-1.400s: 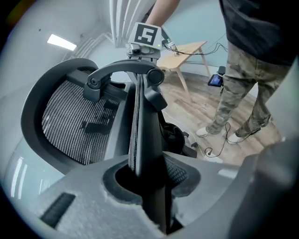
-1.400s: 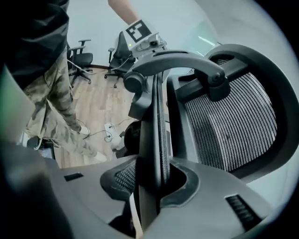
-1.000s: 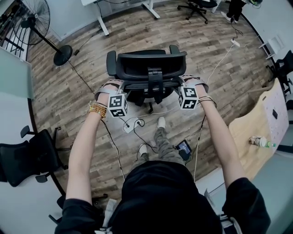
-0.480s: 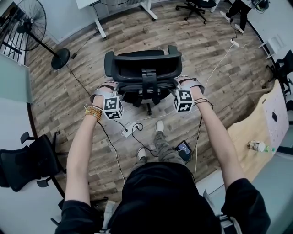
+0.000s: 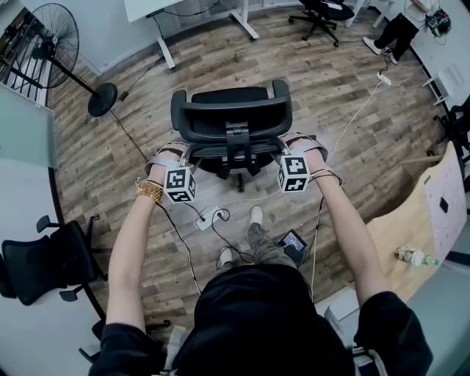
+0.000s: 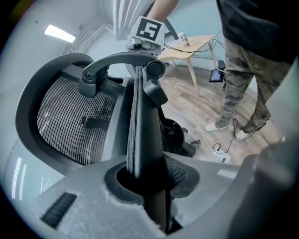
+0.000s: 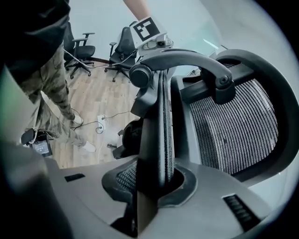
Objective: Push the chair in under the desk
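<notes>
Out on the wooden floor [image 5: 345, 103], gripping the chair [image 5: 231, 110] from behind by its backrest. Clamping the left tool [image 6: 147, 184] on the left side edge of the mesh back and the right tool [image 7: 152, 184] on the right side edge, with the frame running straight up between each pair of jaws. Just been closing the right jaws further onto that edge. Facing the seat toward the white table [image 5: 147, 9], well apart from it, not yet under.
</notes>
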### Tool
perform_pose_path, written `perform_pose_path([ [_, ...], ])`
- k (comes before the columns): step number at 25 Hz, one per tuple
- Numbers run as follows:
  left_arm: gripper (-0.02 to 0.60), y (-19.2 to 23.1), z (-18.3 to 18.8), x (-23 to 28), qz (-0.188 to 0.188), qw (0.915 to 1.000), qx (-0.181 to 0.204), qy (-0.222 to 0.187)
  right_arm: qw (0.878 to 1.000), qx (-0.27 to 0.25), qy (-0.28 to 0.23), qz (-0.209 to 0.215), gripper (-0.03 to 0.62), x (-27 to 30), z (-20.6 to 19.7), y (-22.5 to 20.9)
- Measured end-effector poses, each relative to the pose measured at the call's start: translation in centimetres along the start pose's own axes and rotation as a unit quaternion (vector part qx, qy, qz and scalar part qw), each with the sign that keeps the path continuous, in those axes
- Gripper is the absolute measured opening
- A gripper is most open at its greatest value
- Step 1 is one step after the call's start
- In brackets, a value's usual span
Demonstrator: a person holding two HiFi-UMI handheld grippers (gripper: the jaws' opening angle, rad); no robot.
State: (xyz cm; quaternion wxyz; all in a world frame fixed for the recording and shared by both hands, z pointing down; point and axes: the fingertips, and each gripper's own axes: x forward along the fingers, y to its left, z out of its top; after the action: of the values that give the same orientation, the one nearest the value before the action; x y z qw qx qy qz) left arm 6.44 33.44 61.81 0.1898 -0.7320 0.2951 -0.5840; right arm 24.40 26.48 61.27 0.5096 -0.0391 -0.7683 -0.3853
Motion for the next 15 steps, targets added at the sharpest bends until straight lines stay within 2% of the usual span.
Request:
perform_pose_path([
  [10, 0.1, 2.5, 0.9, 2.6, -0.02, 0.9995, -0.017, 0.014, 1.0, -0.012, -0.009, 0.002, 0.075, 1.1, -3.1, -2.3],
  [15, 0.098, 3.2, 1.2, 3.2, -0.018, 0.9993, -0.025, 0.021, 1.0, -0.024, -0.014, -0.003, 0.077, 1.3, -3.8, -3.6],
])
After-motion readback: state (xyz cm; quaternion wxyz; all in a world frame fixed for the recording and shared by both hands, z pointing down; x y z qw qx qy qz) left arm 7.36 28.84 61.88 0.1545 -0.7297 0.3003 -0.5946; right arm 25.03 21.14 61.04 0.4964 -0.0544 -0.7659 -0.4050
